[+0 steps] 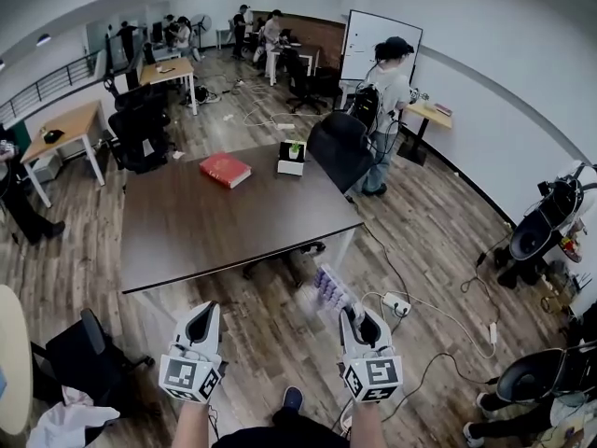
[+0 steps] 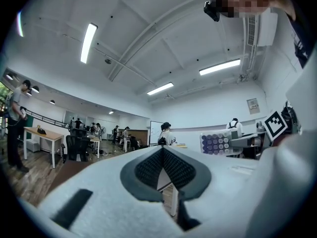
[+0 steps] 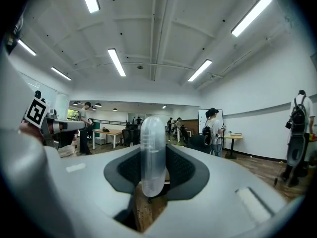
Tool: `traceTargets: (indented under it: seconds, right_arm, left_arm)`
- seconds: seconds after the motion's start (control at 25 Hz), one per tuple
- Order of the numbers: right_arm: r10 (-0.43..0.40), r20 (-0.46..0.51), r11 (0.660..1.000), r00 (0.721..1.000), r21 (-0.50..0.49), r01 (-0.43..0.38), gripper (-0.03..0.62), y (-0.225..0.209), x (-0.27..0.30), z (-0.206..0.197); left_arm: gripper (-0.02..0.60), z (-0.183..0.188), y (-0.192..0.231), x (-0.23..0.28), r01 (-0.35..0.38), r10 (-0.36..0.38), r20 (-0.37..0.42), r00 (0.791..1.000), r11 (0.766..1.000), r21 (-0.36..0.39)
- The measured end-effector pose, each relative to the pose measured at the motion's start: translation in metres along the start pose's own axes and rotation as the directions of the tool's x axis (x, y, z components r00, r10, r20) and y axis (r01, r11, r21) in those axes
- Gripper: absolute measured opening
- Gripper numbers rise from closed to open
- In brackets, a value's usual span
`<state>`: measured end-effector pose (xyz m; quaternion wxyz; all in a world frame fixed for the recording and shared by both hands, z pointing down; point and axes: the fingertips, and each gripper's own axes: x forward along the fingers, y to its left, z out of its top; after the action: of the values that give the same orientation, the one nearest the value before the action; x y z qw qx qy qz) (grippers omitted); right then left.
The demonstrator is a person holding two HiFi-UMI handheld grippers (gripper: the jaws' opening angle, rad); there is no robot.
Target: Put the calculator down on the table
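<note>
The calculator (image 1: 328, 289), white with purple keys, hangs in the air just short of the near right corner of the dark brown table (image 1: 205, 231). My right gripper (image 1: 353, 315) is shut on it. In the right gripper view the calculator (image 3: 152, 155) stands edge-on between the two pads. In the left gripper view the calculator (image 2: 221, 144) shows off to the right. My left gripper (image 1: 203, 311) is level with the right one, to its left. Its jaws (image 2: 162, 150) meet at the tips with nothing between them.
A red book (image 1: 225, 170) and a small white box with a plant (image 1: 292, 160) lie at the table's far side. A black office chair (image 1: 338, 147) and a standing person (image 1: 390, 101) are beyond it. Cables and a power strip (image 1: 395, 303) lie on the floor at right; another chair (image 1: 89, 357) stands lower left.
</note>
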<state>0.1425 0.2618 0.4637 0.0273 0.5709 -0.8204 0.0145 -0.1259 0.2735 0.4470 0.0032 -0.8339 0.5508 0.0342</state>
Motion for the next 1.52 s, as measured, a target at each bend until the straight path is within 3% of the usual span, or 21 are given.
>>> traceTargets:
  seconds: [0.52, 0.92, 1.28, 1.44, 1.52]
  right_arm:
    - [0.083, 0.019, 0.996, 0.996, -0.024, -0.082, 0.118, -0.074, 0.097, 0.008]
    - [0.126, -0.022, 0.992, 0.992, 0.002, -0.126, 0.118, -0.088, 0.151, -0.011]
    - [0.101, -0.040, 0.995, 0.994, 0.008, -0.101, 0.118, -0.106, 0.203, -0.019]
    - [0.075, -0.036, 0.997, 0.997, -0.016, -0.076, 0.118, -0.119, 0.243, -0.012]
    - [0.059, -0.024, 0.998, 0.998, -0.022, -0.060, 0.118, -0.122, 0.267, -0.005]
  left_arm:
    - [-0.005, -0.004, -0.003, 0.114, -0.040, 0.040, 0.011, 0.999, 0.999, 0.021]
    - [-0.005, -0.025, 0.019, 0.142, -0.102, 0.102, -0.025, 0.994, 0.995, -0.001]
    - [-0.005, -0.034, 0.053, 0.195, -0.111, 0.111, -0.019, 0.994, 0.994, -0.003]
    - [-0.005, -0.046, 0.081, 0.242, -0.097, 0.095, -0.025, 0.995, 0.992, -0.078]
    - [-0.005, -0.047, 0.094, 0.262, -0.078, 0.077, -0.017, 0.997, 0.994, -0.082]
